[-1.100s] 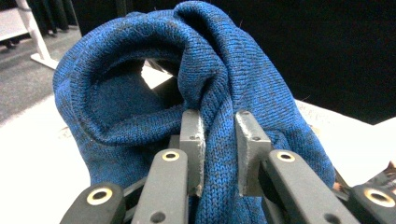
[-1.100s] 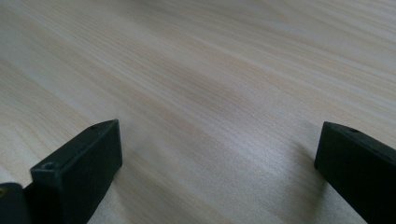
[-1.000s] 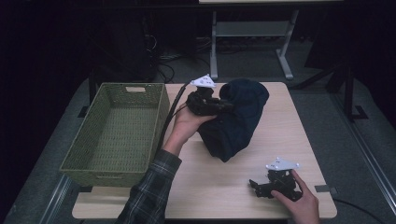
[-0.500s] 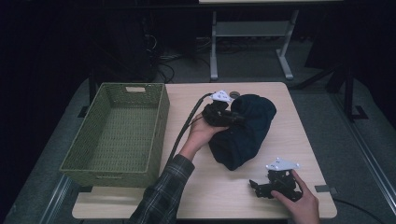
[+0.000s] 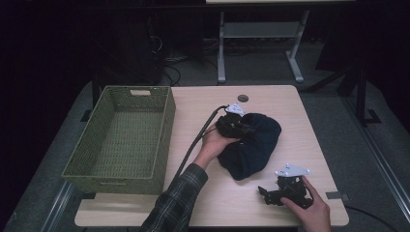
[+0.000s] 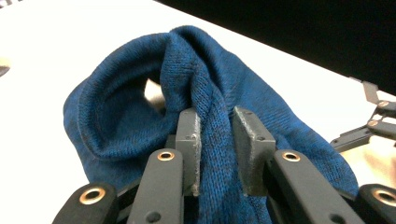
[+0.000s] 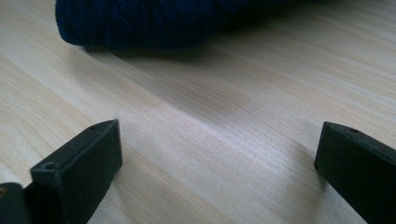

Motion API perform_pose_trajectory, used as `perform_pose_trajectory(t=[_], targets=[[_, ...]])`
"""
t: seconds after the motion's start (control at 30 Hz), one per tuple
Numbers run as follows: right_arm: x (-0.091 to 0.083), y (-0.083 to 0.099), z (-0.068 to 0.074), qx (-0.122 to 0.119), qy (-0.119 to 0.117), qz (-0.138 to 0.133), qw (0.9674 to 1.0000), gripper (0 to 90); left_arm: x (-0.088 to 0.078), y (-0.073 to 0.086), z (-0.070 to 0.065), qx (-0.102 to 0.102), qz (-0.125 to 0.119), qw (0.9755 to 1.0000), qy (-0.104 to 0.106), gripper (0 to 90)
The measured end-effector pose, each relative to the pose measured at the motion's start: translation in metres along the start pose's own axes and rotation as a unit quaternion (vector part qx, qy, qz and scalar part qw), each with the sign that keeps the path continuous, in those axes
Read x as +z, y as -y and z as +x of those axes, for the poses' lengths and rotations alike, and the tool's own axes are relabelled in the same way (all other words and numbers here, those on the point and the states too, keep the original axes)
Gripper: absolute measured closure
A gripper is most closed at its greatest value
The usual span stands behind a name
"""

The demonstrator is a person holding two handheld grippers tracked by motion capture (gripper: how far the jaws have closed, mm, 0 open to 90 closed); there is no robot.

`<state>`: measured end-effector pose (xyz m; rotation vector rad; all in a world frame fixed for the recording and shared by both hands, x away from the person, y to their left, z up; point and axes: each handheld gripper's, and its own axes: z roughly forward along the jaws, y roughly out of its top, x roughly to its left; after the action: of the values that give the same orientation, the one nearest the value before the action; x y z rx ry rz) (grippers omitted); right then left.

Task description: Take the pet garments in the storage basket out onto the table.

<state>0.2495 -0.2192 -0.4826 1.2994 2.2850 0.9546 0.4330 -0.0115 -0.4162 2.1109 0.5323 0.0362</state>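
Since a second ago the left gripper has carried the blue knitted garment rightward and down onto the bench, right of the green basket; its jaws, just easing open, pinch a fold of it. Right gripper rests near the front edge, jaws wide apart

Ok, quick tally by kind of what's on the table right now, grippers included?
Blue knit garment: 1, a fold of it between the left gripper's jaws
Green woven basket: 1, nothing in it
Hand-held grippers: 2, the left gripper on the garment, the right gripper open over the bare table
Total: 4
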Motion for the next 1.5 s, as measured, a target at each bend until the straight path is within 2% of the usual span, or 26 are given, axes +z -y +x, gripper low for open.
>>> perform_pose_trajectory(t=[0.07, 0.17, 0.27, 0.3, 0.33, 0.37, 0.5, 0.57, 0.63, 0.67, 0.8, 0.97, 1.1, 1.27, 1.43, 1.5], targets=[[0.0, 0.0, 0.0, 0.0, 0.0, 0.0, 1.0, 0.5, 0.001, 0.001, 0.002, -0.012, -0.002, 0.9999, -0.004, 72.0], [0.0, 0.0, 0.0, 0.0, 0.0, 0.0, 1.0, 0.5, 0.001, 0.001, 0.003, -0.011, -0.002, 0.9999, -0.008, 68.0], [0.0, 0.0, 0.0, 0.0, 0.001, 0.0, 1.0, 0.5, 0.0, 0.0, 0.003, -0.014, 0.004, 0.9999, -0.008, 58.1], [0.0, 0.0, 0.0, 0.0, 0.001, 0.0, 1.0, 0.5, -0.001, 0.0, 0.003, -0.015, 0.005, 0.9999, -0.007, 58.1], [0.0, 0.0, 0.0, 0.0, 0.001, 0.001, 1.0, 0.5, -0.003, -0.001, 0.003, -0.016, 0.004, 0.9998, -0.008, 50.8], [0.0, 0.0, 0.0, 0.0, 0.001, 0.001, 1.0, 0.5, -0.004, -0.001, 0.003, -0.015, 0.004, 0.9998, -0.009, 50.8], [0.0, 0.0, 0.0, 0.0, 0.0, 0.0, 1.0, 0.4, -0.013, -0.003, 0.0, -0.022, -0.003, 0.9998, -0.003, 38.8], [0.0, 0.0, 0.0, 0.0, 0.0, 0.001, 1.0, 0.5, -0.017, -0.003, -0.002, -0.019, -0.001, 0.9998, -0.006, 36.8], [0.0, 0.0, 0.0, -0.001, 0.0, 0.0, 1.0, 0.4, -0.022, -0.002, -0.003, -0.014, 0.002, 0.9998, -0.014, 29.1], [0.0, 0.0, 0.0, -0.001, 0.0, 0.0, 1.0, 0.4, -0.024, 0.0, -0.003, -0.013, 0.001, 0.9998, -0.017, 29.1], [0.0, 0.0, 0.0, 0.003, -0.001, 0.001, 1.0, 0.4, -0.035, 0.005, -0.006, -0.014, -0.002, 0.9993, -0.034, 18.3], [0.0, 0.0, 0.001, 0.003, -0.001, 0.002, 1.0, 0.4, -0.05, 0.015, -0.012, -0.012, 0.005, 0.9988, -0.047, 15.2], [0.0, 0.0, 0.0, 0.0, 0.0, 0.001, 1.0, 0.4, -0.066, 0.029, -0.018, -0.011, -0.001, 0.9978, -0.065, 14.9], [0.0, 0.0, 0.0, 0.0, 0.0, 0.001, 1.0, 0.4, -0.078, 0.04, -0.025, -0.008, -0.002, 0.9972, -0.075, 14.3], [0.0, 0.0, 0.0, -0.001, 0.0, 0.001, 1.0, 0.5, -0.092, 0.055, -0.036, -0.009, -0.003, 0.996, -0.089, 14.3], [0.0, 0.0, 0.0, -0.001, 0.0, 0.001, 1.0, 0.4, -0.096, 0.063, -0.041, -0.016, -0.011, 0.9956, -0.091, 14.3]])
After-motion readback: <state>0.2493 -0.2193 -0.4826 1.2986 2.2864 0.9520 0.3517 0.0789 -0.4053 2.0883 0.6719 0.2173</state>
